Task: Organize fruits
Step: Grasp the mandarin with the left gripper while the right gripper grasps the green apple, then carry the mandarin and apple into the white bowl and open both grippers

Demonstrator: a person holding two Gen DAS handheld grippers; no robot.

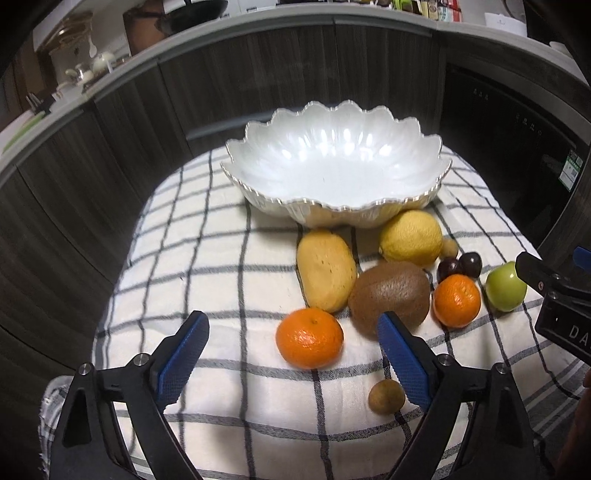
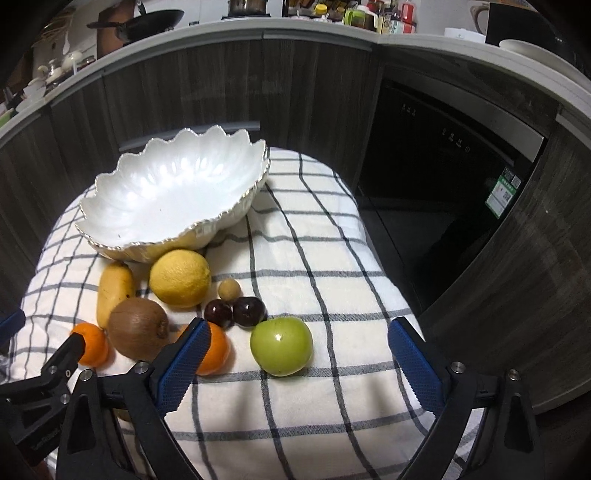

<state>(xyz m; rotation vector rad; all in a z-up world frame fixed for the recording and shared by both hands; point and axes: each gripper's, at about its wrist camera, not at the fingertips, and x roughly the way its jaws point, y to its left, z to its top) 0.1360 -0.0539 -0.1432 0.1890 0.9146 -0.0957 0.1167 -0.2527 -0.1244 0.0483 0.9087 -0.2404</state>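
Observation:
A white scalloped bowl (image 1: pixel 332 173) (image 2: pixel 173 195) stands empty at the back of a checked cloth (image 1: pixel 207 251) (image 2: pixel 317 266). In front of it lie a mango (image 1: pixel 327 269), a lemon (image 1: pixel 412 237), a kiwi (image 1: pixel 389 291), two mandarins (image 1: pixel 309 338) (image 1: pixel 457 301), two dark plums (image 2: pixel 234 312), a green apple (image 2: pixel 281 345) and two small brown fruits (image 1: pixel 386 396) (image 2: pixel 229 289). My left gripper (image 1: pixel 293 363) is open, its jaws on either side of the near mandarin. My right gripper (image 2: pixel 295 367) is open, just short of the green apple.
The cloth covers a small raised surface with drop-offs at its left, right and far edges. Dark wood cabinets (image 1: pixel 110 155) curve behind it. A black appliance front (image 2: pixel 443 177) is at the right. A cluttered counter (image 2: pixel 332 22) runs above.

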